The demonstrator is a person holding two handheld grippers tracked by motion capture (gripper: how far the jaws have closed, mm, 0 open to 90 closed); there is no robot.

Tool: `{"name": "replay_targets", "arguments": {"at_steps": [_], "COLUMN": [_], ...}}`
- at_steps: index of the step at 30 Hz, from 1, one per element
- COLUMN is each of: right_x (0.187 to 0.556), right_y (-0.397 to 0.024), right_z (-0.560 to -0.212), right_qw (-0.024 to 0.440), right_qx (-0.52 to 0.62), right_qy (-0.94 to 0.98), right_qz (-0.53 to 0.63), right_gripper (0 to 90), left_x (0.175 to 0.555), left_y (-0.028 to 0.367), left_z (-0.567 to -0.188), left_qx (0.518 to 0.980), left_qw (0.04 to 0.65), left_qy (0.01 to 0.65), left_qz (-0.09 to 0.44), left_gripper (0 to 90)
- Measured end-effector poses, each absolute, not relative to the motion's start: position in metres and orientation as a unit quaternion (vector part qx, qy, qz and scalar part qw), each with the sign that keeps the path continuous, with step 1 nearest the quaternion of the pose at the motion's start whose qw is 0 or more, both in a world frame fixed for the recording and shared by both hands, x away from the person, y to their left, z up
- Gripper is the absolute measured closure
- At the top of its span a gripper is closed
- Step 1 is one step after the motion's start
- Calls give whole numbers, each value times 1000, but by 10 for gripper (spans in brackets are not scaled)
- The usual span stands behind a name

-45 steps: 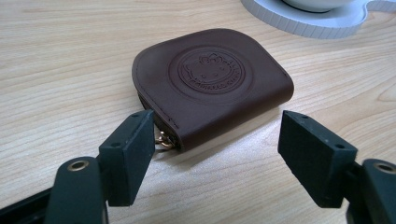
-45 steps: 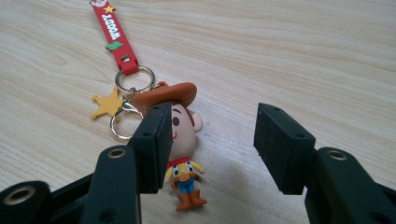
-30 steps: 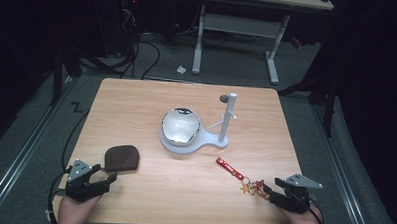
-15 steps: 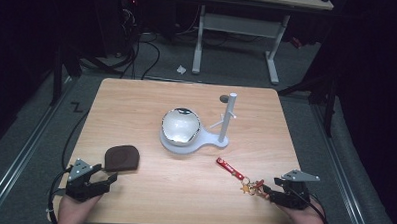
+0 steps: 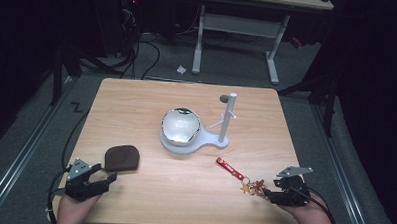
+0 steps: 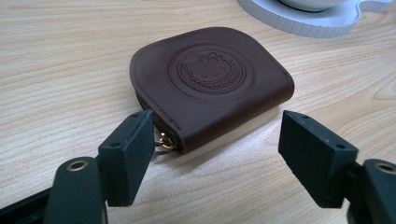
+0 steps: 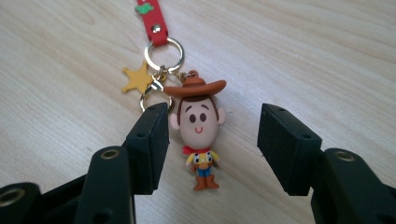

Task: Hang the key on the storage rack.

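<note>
A brown leather pouch (image 5: 121, 157) (image 6: 210, 81) with an embossed round logo lies flat near the table's front left. My left gripper (image 5: 105, 181) (image 6: 215, 147) stands open just short of it, its jaws either side of the pouch's near corner. A keychain (image 5: 241, 178) with a red strap, a gold star and a cowboy figure (image 7: 198, 128) lies at the front right. My right gripper (image 5: 266, 193) (image 7: 212, 140) is open, its jaws flanking the cowboy figure without touching it.
A white stand (image 5: 216, 140) with an upright post (image 5: 228, 115) and a shiny silver bowl (image 5: 180, 125) on its base sits mid-table. A small dark round object (image 5: 223, 98) lies behind the post. Desk legs and cables occupy the dark floor beyond.
My right gripper has crept slightly forward toward the keychain. The left gripper and the objects have stayed put.
</note>
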State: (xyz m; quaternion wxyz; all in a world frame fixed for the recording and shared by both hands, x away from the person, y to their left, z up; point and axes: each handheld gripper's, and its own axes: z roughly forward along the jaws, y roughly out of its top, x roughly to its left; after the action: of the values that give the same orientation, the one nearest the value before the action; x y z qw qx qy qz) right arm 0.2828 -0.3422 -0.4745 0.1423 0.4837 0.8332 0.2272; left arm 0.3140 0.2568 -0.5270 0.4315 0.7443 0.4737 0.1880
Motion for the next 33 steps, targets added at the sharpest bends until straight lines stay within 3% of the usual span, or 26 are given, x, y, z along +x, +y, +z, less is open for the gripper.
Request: {"name": "replay_targets", "arguments": {"at_steps": [22, 33], "right_x": [303, 321], "right_y": [-333, -325], "right_z": [-478, -478], "right_qw": [78, 45], "right_qx": [473, 480], "right_qy": [866, 870], "right_qz": [143, 105], "right_gripper": [441, 513], "left_x": [314, 315], "left_y": [257, 256], "left_z": [-528, -528], "left_qx": [748, 752], "left_qw": [432, 430], "left_qy": [471, 467], "left_qz": [180, 177], "left_gripper": [275, 276]}}
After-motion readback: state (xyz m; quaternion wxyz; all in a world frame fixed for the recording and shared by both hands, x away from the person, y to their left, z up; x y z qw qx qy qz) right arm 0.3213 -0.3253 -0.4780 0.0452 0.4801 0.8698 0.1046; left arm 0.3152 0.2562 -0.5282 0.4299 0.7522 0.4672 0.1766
